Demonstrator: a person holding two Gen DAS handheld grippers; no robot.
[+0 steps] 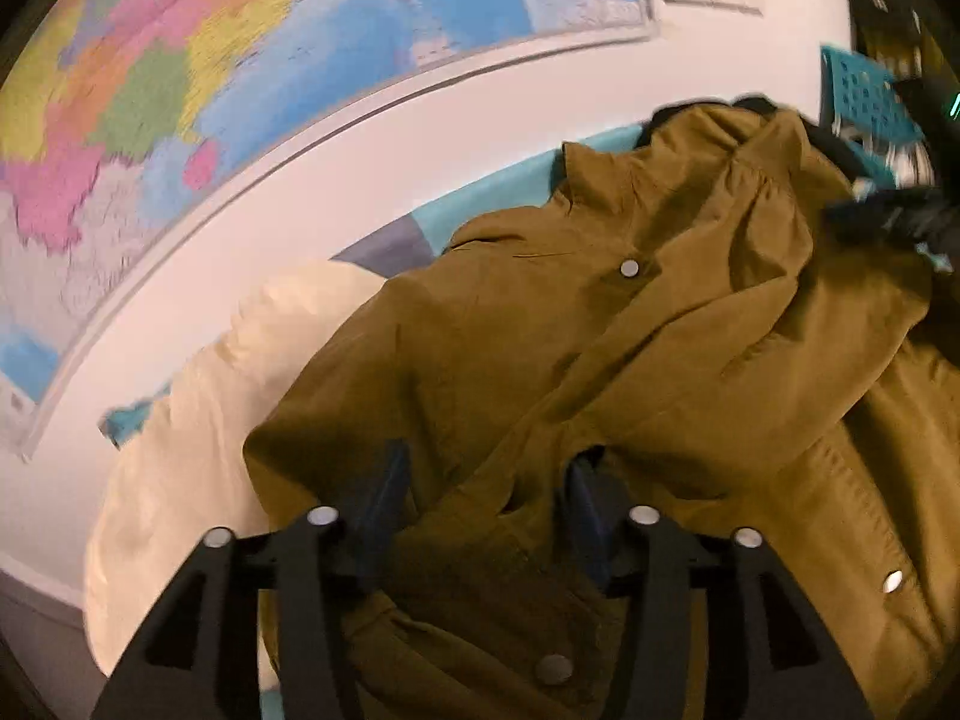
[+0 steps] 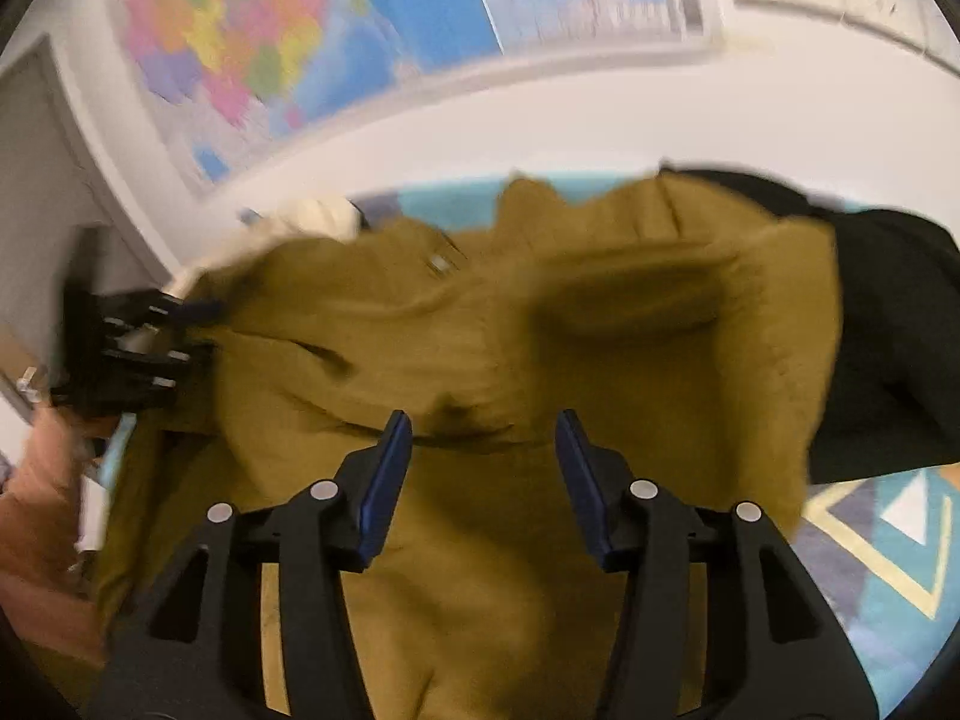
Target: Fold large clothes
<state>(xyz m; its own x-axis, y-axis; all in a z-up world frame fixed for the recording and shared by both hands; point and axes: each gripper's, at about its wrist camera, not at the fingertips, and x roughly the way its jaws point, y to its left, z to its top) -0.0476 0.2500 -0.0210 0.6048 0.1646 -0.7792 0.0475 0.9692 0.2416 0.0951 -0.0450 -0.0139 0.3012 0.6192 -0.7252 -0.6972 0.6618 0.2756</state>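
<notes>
A large olive-brown jacket [image 1: 600, 360] with silver snaps lies rumpled across the bed; it also fills the right wrist view [image 2: 510, 330]. My left gripper [image 1: 486, 480] has its blue pads wide apart with jacket fabric bunched between them. It also shows at the jacket's left edge in the right wrist view [image 2: 198, 324], where its state is unclear. My right gripper [image 2: 483, 456] is open above the jacket's middle and holds nothing. The jacket's black lining [image 2: 888, 324] shows at the right.
A cream pillow [image 1: 198, 420] lies left of the jacket. A colourful map [image 1: 240, 60] hangs on the white wall behind. A teal perforated basket [image 1: 870, 90] stands at the far right. A patterned bedsheet [image 2: 870, 540] shows at lower right. A person's hand [image 2: 42, 510] holds the left gripper.
</notes>
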